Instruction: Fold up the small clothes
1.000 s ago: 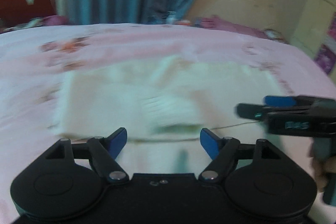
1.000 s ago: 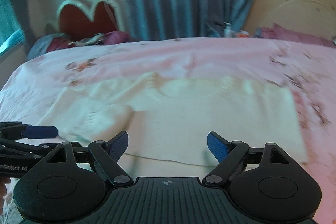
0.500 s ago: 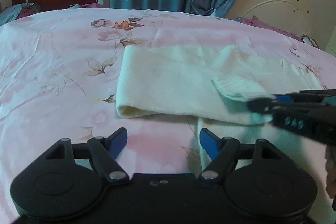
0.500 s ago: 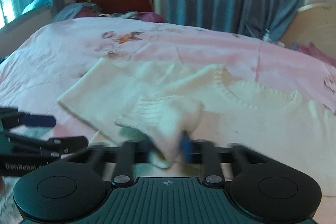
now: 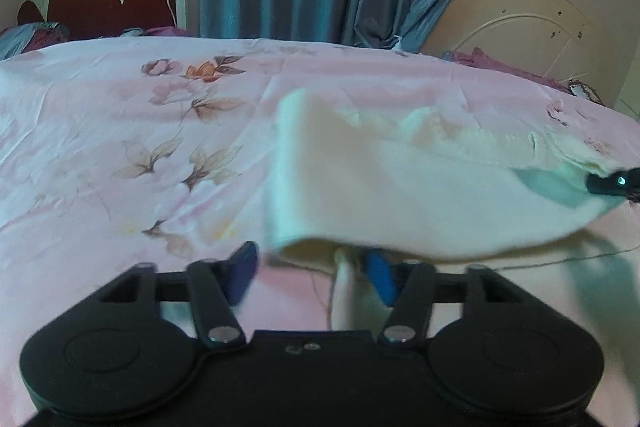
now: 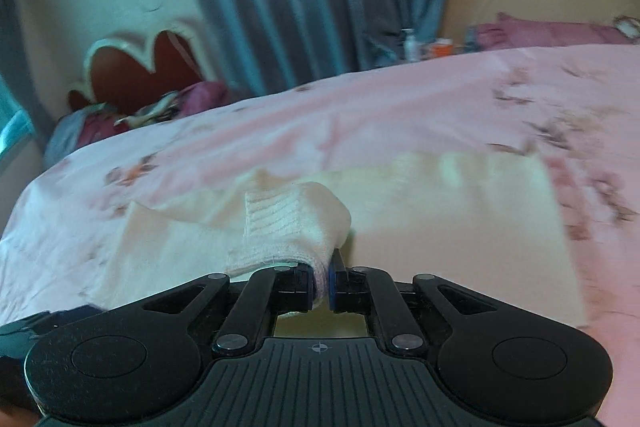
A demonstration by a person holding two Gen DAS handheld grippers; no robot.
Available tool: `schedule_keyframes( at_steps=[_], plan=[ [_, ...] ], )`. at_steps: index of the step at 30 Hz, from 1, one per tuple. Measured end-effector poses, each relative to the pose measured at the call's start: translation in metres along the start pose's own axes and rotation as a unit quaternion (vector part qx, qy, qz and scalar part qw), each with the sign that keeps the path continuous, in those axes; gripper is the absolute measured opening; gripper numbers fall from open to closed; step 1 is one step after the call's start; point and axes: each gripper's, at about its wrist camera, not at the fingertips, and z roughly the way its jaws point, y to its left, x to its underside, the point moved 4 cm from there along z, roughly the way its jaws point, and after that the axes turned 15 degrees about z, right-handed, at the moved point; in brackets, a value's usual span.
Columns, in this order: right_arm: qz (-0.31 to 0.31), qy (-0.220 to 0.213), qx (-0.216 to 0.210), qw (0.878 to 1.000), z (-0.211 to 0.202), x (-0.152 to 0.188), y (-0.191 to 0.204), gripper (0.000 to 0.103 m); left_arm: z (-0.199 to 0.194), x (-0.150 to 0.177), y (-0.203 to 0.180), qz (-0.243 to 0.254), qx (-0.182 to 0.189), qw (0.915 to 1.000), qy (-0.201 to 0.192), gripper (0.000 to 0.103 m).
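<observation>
Cream sweater [image 6: 460, 227] spread on pink bedsheet [image 5: 120, 147], ribbed cuff [image 6: 288, 223] pinched by right gripper [image 6: 320, 285], left gripper [image 5: 312, 273] fingers spread at sweater's near edge

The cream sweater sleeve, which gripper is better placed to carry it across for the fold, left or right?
Right. The right gripper is already shut on the ribbed cuff of the cream sweater. The left gripper is open at the sweater's near edge, holding nothing.

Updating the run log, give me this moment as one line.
right gripper: shut on sweater cuff | left gripper: open near sweater edge | sleeve lifted over body | surface: pink bedsheet
</observation>
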Motion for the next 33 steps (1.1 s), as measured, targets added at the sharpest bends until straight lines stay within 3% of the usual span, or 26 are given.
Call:
schedule_keyframes(
  at_steps=[5, 7, 9, 15, 22, 24, 26, 28, 33],
  plan=[
    [0.038, 0.008, 0.014, 0.999, -0.005, -0.008, -0.033, 0.006, -0.001, -0.001, -0.005, 0.007, -0.006, 0.9999, -0.009, 0.051],
    [0.051, 0.008, 0.020, 0.998, -0.002, -0.009, -0.040, 0.006, -0.002, -0.002, -0.006, 0.004, -0.004, 0.9998, -0.018, 0.026],
    [0.074, 0.003, 0.026, 0.997, -0.007, -0.011, -0.054, 0.006, -0.003, -0.003, -0.008, 0.012, -0.010, 0.9996, -0.025, 0.010],
    [0.108, -0.013, 0.068, 0.992, -0.017, -0.015, -0.085, 0.007, -0.002, -0.002, -0.009, 0.021, -0.004, 0.9994, -0.026, 0.007],
    [0.104, -0.009, 0.068, 0.992, -0.019, -0.017, -0.091, 0.006, -0.001, -0.001, -0.012, 0.039, -0.009, 0.9989, -0.024, 0.007],
    [0.087, -0.024, 0.076, 0.993, -0.024, -0.016, -0.090, 0.006, -0.002, -0.001, -0.013, 0.044, -0.010, 0.9987, -0.025, 0.007],
    [0.051, -0.038, 0.110, 0.992, -0.025, -0.016, -0.090, 0.005, -0.005, -0.001, -0.014, 0.051, -0.009, 0.9983, -0.026, 0.007],
    [0.034, -0.020, 0.127, 0.991, -0.016, -0.012, -0.095, 0.005, -0.004, 0.001, -0.016, 0.056, -0.008, 0.9982, -0.021, 0.007],
    [0.000, -0.025, 0.141, 0.990, -0.020, -0.008, -0.089, 0.005, -0.004, 0.000, -0.012, 0.051, -0.002, 0.9986, -0.015, 0.007]
  ],
)
